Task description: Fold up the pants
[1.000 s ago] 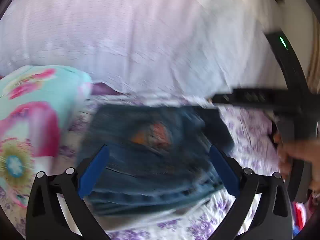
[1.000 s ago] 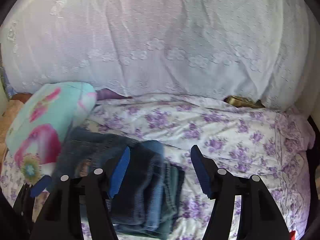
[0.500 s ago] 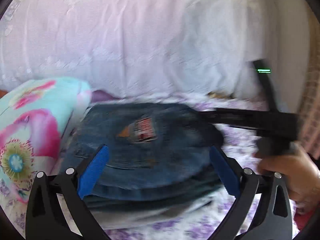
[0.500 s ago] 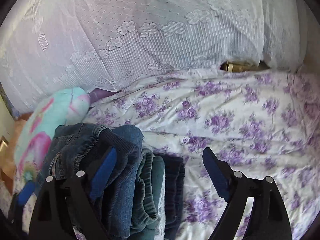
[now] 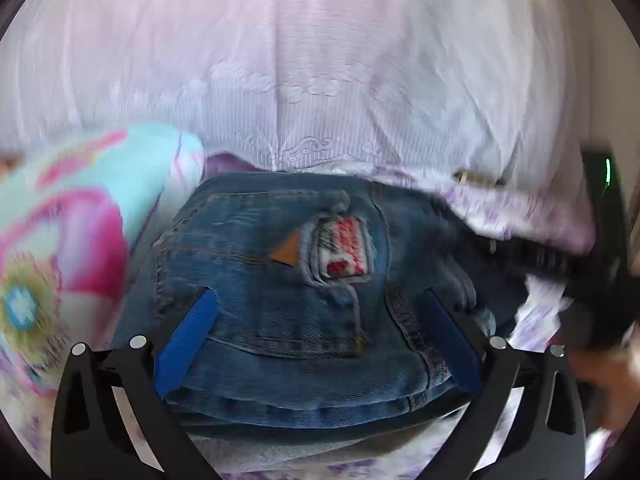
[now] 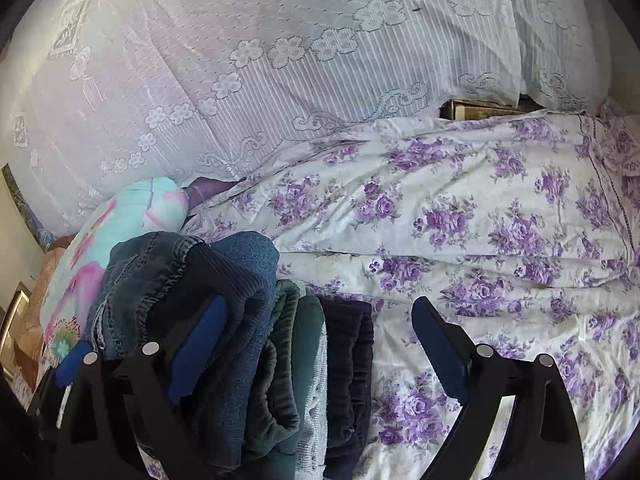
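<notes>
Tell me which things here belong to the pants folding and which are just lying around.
Part of the job: folded jeans on top of the pile of folded pants; left gripper; right gripper.

Just lying about: flowered pillow, lace curtain, purple floral bedsheet.

Black left gripper (image 5: 320, 328) and right gripper (image 6: 316, 344) have blue pads, silver screws; blurred bare hand (image 5: 608, 384), apparently.

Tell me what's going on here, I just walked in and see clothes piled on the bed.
A person is folding pants with a handheld tool in each hand. The folded jeans lie on top of a stack of folded clothes on the floral bedsheet. The left tool and right tool are both open, holding nothing.
</notes>
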Tool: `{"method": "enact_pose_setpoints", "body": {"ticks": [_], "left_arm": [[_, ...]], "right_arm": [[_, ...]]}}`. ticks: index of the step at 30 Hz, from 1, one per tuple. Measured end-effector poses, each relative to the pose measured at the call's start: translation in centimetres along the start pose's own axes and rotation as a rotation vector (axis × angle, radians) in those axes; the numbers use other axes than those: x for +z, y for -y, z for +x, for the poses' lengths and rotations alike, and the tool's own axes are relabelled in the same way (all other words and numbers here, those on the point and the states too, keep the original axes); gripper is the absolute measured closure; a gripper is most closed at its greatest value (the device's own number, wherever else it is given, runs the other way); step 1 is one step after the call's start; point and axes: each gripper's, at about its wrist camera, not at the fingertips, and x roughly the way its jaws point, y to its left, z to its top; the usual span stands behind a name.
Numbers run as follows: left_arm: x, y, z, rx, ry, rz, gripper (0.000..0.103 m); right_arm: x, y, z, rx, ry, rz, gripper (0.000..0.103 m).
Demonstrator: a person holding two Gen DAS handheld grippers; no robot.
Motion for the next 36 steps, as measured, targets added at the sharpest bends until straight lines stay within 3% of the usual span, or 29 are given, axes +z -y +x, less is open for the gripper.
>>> {"method": "enact_pose_setpoints", "body": {"ticks": [3, 6, 17, 20, 22, 24, 26, 29, 31, 36], "left_arm": [[-1.0, 1.2, 0.9, 0.013, 0.0, 0.072, 0.005], [-1.0, 0.8, 1.1, -0.007, -0.012, 0.064, 0.005], [-1.9, 1.3, 1.4, 0.012, 0.034, 0.069, 0.005], [-0.8, 0.3, 0.0, -0.042, 0.027, 0.021, 0.005], [0.2, -0.5, -3.1, -0.081, 0.066, -0.002, 0.005], [0.7, -1.4, -6.8, -0.028, 0.166, 0.007, 0.005], [0.7, -2.3, -9.8, 0.023, 0.189, 0.011, 0.005], [-0.8, -3.8, -11.6, -0.034, 0.08, -0.037, 0.005], [-2.7, -4.7, -13.1, -0.04, 0.054, -0.081, 0.005], [-6.4, -3.9, -17.0, 0.121, 0.065, 0.023, 0.005]], "right_arm": [[-0.4, 0.4, 0.3, -0.032, -0.003, -0.019, 0.009], [-0.7, 1.4, 0.6, 0.022, -0.015, 0.05, 0.009], [-1.1, 1.6, 1.1, 0.006, 0.019, 0.064, 0.004], [-0.1, 2.1, 0.7, 0.051, -0.022, 0.155, 0.004], [0.9, 1.4, -3.2, 0.046, 0.106, 0.187, 0.007], [0.9, 0.1, -8.1, 0.087, 0.274, 0.16, 0.006], [-0.4, -1.3, -11.4, 0.101, 0.321, 0.116, 0.003], [-4.7, -2.7, -12.8, 0.14, 0.258, 0.101, 0.003], [-8.8, -3.3, -13.4, 0.109, 0.246, 0.12, 0.003], [-19.4, -4.1, -14.7, 0.002, 0.283, 0.106, 0.003]]}}
